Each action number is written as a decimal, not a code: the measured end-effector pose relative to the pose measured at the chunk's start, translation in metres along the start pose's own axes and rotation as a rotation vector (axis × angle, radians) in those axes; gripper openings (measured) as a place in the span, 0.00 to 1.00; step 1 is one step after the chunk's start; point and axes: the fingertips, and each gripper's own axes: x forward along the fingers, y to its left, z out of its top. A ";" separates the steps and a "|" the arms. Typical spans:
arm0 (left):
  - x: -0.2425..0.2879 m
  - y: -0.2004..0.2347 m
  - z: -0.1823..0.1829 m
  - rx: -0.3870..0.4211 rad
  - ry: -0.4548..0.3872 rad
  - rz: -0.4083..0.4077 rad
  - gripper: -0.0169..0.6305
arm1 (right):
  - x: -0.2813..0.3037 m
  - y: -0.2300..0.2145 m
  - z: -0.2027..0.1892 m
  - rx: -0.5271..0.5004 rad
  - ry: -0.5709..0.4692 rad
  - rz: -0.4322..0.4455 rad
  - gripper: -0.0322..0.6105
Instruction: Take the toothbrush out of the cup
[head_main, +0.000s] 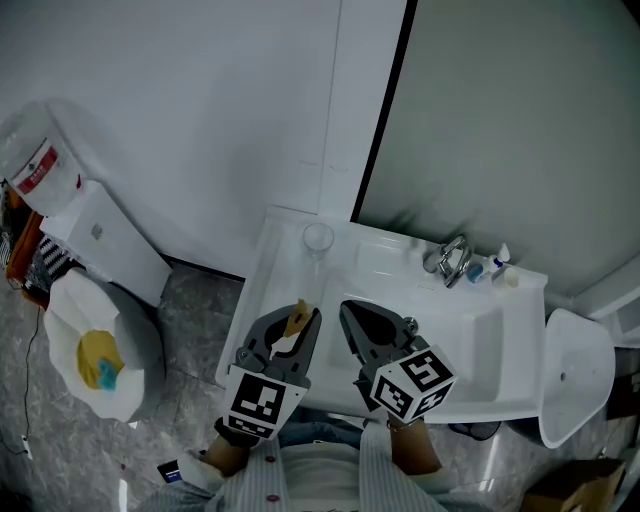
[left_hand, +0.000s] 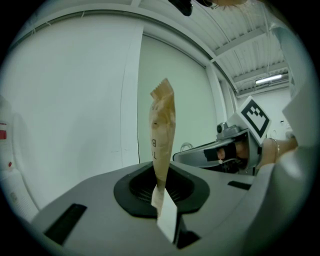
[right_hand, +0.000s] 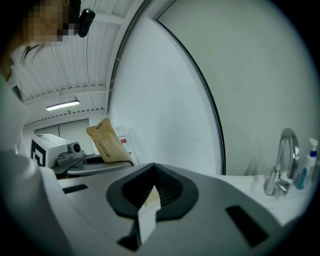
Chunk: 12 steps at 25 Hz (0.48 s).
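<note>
Because the cup (head_main: 318, 240) stands at the back left corner of the sink (head_main: 480, 345), it is straight ahead of the left gripper (head_main: 306, 317). It is off to one side of the right gripper (head_main: 347, 308). The left one is the nearer of the two. Both hang over the front edge of the sink, well apart from the cup, and neither one touches it.

The cup is clear and stands upright. From above it looks empty, and no brush pokes out of it.

The left gripper is squeezed tight on a brown paper packet (left_hand: 162, 127). The packet is long and thin. Its bottom end is pinched between the jaws, and the rest stands up tall above them, a bit crinkled at the top. I think this is the toothbrush inside its wrapper. If so, the toothbrush is already out of the cup. No bristles show, though, so I cannot be sure.

The right gripper has its jaws pressed together too, with nothing between them. It sits just beside the left one and points toward the sink bowl.

With the cup ahead, pulling the packet back or to the side would keep it clear of the rim.
</note>
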 end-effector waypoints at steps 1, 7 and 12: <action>0.000 0.000 0.000 0.000 0.000 0.000 0.09 | 0.000 -0.001 0.001 -0.001 -0.001 -0.001 0.07; 0.001 0.003 -0.002 -0.002 0.002 0.000 0.09 | 0.004 -0.001 0.000 -0.004 0.003 0.000 0.07; 0.000 0.004 -0.004 -0.014 0.003 -0.005 0.09 | 0.007 0.001 -0.002 -0.004 0.015 0.001 0.07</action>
